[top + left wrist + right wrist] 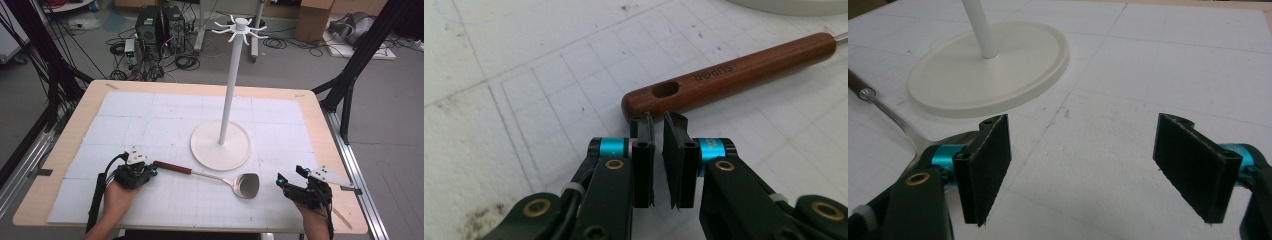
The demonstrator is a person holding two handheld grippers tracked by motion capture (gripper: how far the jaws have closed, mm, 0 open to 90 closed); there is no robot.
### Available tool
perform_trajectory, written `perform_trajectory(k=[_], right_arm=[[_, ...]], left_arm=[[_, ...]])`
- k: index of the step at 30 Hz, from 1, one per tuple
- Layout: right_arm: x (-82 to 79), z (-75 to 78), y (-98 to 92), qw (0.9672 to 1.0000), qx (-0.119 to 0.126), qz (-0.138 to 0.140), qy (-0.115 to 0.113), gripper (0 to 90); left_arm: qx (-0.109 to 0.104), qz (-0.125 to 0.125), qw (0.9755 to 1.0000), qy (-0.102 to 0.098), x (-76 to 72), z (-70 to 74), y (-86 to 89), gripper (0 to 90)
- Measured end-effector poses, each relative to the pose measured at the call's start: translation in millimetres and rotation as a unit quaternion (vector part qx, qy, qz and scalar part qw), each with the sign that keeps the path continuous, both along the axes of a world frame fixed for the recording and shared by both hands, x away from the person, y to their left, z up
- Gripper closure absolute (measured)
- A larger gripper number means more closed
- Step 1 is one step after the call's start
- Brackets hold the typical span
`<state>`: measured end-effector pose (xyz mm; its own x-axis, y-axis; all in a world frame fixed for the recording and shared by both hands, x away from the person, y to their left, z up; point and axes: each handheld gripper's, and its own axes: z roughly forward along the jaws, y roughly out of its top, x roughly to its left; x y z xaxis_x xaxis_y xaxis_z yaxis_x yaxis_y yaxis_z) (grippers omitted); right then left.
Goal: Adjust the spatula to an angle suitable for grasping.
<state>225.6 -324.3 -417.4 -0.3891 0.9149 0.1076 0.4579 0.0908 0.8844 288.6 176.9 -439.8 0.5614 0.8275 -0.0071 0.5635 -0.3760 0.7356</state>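
A skimmer ladle lies flat on the white mat, its brown wooden handle [172, 167] pointing left and its metal bowl [247, 185] to the right. My left gripper [152, 171] sits at the handle's free end. In the left gripper view the jaws [658, 120] stand a narrow gap apart with nothing between them, and the handle [734, 75], with its hanging hole, lies just beyond the tips. My right gripper [290, 176] rests right of the bowl, jaws wide open and empty [1083, 125]. The ladle's metal shaft [888, 112] runs past its left finger.
A tall white hanger stand [227, 95] with hooks at its top rises from a round base [210, 150] in the middle of the mat, just behind the ladle; the base [998, 65] is close ahead of the right gripper. The table's front edge lies near both hands.
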Motion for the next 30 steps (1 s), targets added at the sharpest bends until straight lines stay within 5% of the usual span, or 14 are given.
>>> perform_trajectory(k=[3,8,15,30], right_arm=[[-0.1,0.1,0.1,1.0,0.003,-0.001,0.0,22.1],[-0.7,-0.1,-1.4,1.0,0.002,-0.001,0.0,22.4],[-0.4,-0.1,-1.4,1.0,0.002,-0.001,-0.001,22.5],[-0.5,-0.1,-1.5,1.0,0.0,0.0,-0.002,22.5]], left_arm=[[0.009,0.008,0.9998,-0.016,5.0,1.0,-0.2,79.3],[-0.018,0.05,0.9982,-0.029,16.4,1.3,14.8,79.7],[-0.035,0.04,0.9986,-0.001,29.2,-3.8,14.4,84.6],[-0.046,0.017,0.9988,0.004,19.0,-4.9,-16.0,88.6]])
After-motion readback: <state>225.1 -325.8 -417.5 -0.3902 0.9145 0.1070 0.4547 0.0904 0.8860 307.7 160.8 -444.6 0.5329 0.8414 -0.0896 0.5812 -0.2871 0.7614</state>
